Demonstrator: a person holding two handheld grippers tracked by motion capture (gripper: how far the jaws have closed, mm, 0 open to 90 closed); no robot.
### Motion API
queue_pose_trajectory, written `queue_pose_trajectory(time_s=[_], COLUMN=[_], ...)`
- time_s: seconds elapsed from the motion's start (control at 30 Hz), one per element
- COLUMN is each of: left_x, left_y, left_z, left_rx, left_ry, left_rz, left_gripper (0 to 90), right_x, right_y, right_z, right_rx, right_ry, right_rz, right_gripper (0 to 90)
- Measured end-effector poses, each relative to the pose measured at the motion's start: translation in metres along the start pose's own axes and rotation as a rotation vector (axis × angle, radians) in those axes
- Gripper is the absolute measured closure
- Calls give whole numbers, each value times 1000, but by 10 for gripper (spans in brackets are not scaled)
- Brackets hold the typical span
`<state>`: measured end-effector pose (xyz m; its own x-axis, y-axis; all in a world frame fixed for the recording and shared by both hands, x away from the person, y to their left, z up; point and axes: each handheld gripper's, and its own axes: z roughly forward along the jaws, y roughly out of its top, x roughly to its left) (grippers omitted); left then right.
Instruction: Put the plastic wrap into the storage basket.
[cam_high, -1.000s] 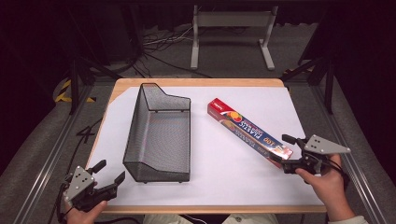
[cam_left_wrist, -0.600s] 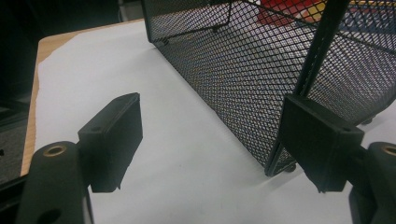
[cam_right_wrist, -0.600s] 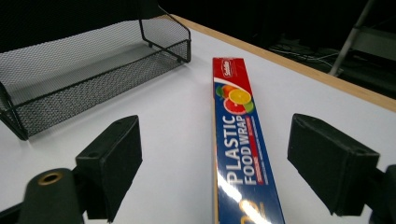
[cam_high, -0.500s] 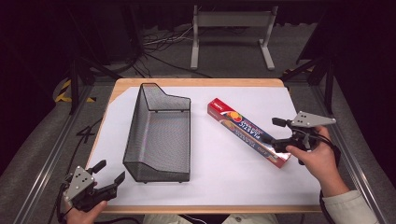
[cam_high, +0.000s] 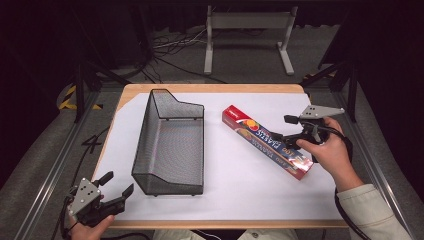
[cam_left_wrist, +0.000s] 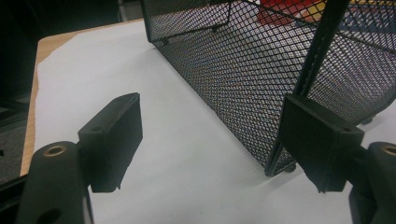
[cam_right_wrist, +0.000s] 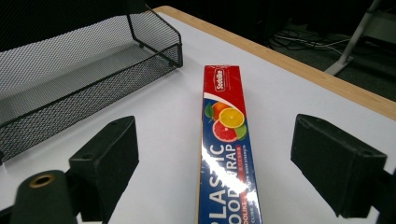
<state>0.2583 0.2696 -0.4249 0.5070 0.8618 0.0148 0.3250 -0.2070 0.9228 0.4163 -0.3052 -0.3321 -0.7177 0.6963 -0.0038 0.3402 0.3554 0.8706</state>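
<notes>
My right gripper (cam_high: 285, 127) hangs wide open, empty, astride the plastic wrap box (cam_right_wrist: 227, 154); I should lower squarely, then pinch its long sides; my left gripper (cam_high: 116, 184) waits open.

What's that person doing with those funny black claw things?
A person holds a claw tool in each hand at a table. The right gripper is open, its fingers spread either side of a long red plastic wrap box, not gripping it yet. The left gripper waits open near the table's front corner, beside an empty black mesh basket.
</notes>
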Motion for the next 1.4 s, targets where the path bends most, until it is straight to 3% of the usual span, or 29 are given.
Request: queue_pose_trajectory(time_s=[0.13, 0.27, 0.77, 1.03, 1.13, 1.4], left_x=[0, 0, 0, 1, 1, 1], left_y=[0, -1, -1, -1, -1, -1], left_z=[0, 0, 0, 0, 0, 0], left_rx=[0, 2, 1, 2, 2, 3], left_ry=[-1, -4, -5, -5, -4, -4], left_rz=[-1, -2, -6, -4, -3, -7], left_gripper=[229, 229, 229, 228, 228, 229], right_x=[-7, -10, -16, -19, -18, -16], right_y=[4, 3, -20, -31, -37, -36], right_z=[6, 13, 48, 59, 67, 74], right_rx=[17, 28, 246, 275, 330, 392], right_ry=[-11, 32, -4, -15, -15, -17], right_rz=[32, 88, 65, 69, 67, 43], right_gripper=[146, 152, 128, 128, 150, 149])
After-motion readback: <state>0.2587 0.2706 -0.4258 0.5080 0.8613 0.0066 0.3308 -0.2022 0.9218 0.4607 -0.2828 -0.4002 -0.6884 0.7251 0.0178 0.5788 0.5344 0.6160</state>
